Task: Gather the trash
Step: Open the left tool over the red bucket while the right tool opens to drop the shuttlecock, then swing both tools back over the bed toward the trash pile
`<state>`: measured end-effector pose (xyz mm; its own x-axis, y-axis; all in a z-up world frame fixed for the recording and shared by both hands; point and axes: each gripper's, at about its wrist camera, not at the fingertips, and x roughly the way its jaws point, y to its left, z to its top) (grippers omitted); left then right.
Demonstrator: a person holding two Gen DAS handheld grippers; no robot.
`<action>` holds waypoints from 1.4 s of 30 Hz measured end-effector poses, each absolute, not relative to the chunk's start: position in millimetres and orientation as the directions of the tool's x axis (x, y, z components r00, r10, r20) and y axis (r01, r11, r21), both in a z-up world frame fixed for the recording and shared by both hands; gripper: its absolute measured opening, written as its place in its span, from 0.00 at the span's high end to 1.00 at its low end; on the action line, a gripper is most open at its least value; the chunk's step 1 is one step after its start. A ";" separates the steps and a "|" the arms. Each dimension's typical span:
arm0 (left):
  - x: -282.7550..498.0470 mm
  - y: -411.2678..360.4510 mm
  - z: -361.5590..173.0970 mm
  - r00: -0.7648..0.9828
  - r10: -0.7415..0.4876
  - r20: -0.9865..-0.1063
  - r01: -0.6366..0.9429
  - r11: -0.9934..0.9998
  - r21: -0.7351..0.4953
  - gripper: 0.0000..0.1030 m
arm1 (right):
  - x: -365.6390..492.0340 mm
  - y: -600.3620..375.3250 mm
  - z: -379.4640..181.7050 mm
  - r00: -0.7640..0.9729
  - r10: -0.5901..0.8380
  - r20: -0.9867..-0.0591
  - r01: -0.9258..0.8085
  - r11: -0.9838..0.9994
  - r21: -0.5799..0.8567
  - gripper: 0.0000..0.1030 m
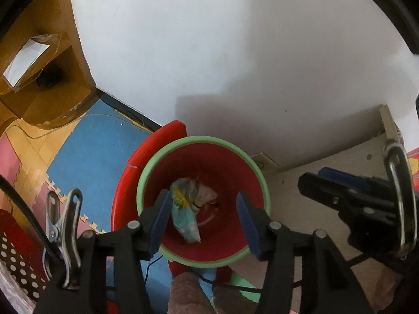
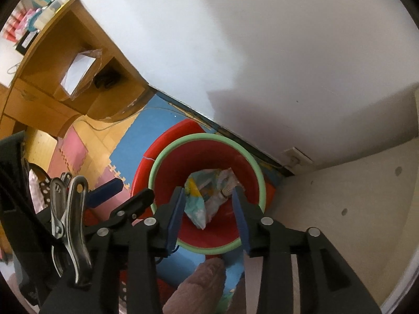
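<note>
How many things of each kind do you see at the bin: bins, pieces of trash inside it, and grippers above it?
Bins: 1, the red bin with green rim
Trash in the bin: 1 crumpled wrapper bundle; whether it is more than one piece I cannot tell
Grippers: 2, the left gripper and the right gripper, both open and empty
Total: 4

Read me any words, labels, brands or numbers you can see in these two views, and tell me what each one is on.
None can be read.
Crumpled wrapper in the red bin: coloured print only, no legible letters.
Boxes on the wooden desk: too small and blurred.
White sheet in a clear sleeve: looks blank.
Wall socket: no marking visible.
</note>
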<state>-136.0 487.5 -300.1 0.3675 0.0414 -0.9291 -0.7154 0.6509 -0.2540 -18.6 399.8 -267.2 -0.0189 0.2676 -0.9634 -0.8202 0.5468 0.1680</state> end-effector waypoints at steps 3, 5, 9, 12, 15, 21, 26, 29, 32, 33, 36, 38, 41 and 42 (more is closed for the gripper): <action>-138.2 486.5 -295.4 0.368 0.041 -0.929 -0.713 0.653 -0.254 0.46 | -19.9 395.6 -260.4 -0.021 0.281 -0.960 -0.814 0.553 0.180 0.62; -138.9 485.2 -292.6 0.369 0.041 -0.929 -0.710 0.657 -0.253 0.46 | -22.4 391.9 -253.6 -0.019 0.296 -0.955 -0.815 0.548 0.186 0.62; -142.8 481.5 -283.6 0.363 0.042 -0.931 -0.705 0.665 -0.245 0.46 | -29.4 383.6 -238.4 -0.020 0.331 -0.943 -0.818 0.537 0.205 0.62; -147.1 477.5 -273.4 0.369 0.046 -0.928 -0.700 0.670 -0.246 0.46 | -38.0 374.7 -223.9 -0.015 0.365 -0.931 -0.824 0.523 0.218 0.62; -151.4 472.4 -260.3 0.372 0.058 -0.926 -0.692 0.682 -0.236 0.46 | -49.1 365.1 -208.2 -0.012 0.399 -0.917 -0.834 0.501 0.229 0.62; -158.6 463.0 -228.0 0.395 0.093 -0.914 -0.688 0.689 -0.227 0.46 | -73.7 344.1 -175.0 -0.006 0.468 -0.884 -0.870 0.433 0.235 0.62; -162.9 452.7 -204.3 0.410 0.115 -0.905 -0.681 0.698 -0.220 0.46 | -85.8 323.5 -153.2 -0.012 0.512 -0.859 -0.877 0.407 0.255 0.62; -166.3 443.4 -189.1 0.412 0.136 -0.901 -0.681 0.703 -0.206 0.46 | -89.2 308.1 -140.0 -0.011 0.539 -0.842 -0.879 0.396 0.265 0.62; -169.3 432.6 -177.0 0.410 0.154 -0.899 -0.680 0.709 -0.189 0.46 | -91.8 288.3 -126.3 -0.009 0.567 -0.823 -0.881 0.385 0.275 0.62; -170.5 427.0 -172.0 0.407 0.161 -0.899 -0.680 0.711 -0.181 0.46 | -92.5 281.5 -121.7 -0.010 0.577 -0.817 -0.881 0.381 0.280 0.62; -173.1 411.4 -158.0 0.404 0.178 -0.897 -0.678 0.716 -0.164 0.46 | -94.3 259.0 -108.5 -0.008 0.605 -0.797 -0.882 0.371 0.290 0.62; -174.0 402.2 -148.9 0.404 0.187 -0.895 -0.674 0.722 -0.153 0.46 | -95.6 242.2 -100.0 0.007 0.616 -0.788 -0.879 0.379 0.288 0.62; -175.1 385.7 -133.6 0.404 0.205 -0.892 -0.668 0.732 -0.134 0.46 | -95.3 221.0 -93.3 0.016 0.630 -0.776 -0.870 0.391 0.300 0.62; -175.4 380.1 -129.0 0.403 0.210 -0.891 -0.666 0.735 -0.128 0.46 | -94.8 212.6 -91.1 0.018 0.634 -0.773 -0.867 0.395 0.304 0.62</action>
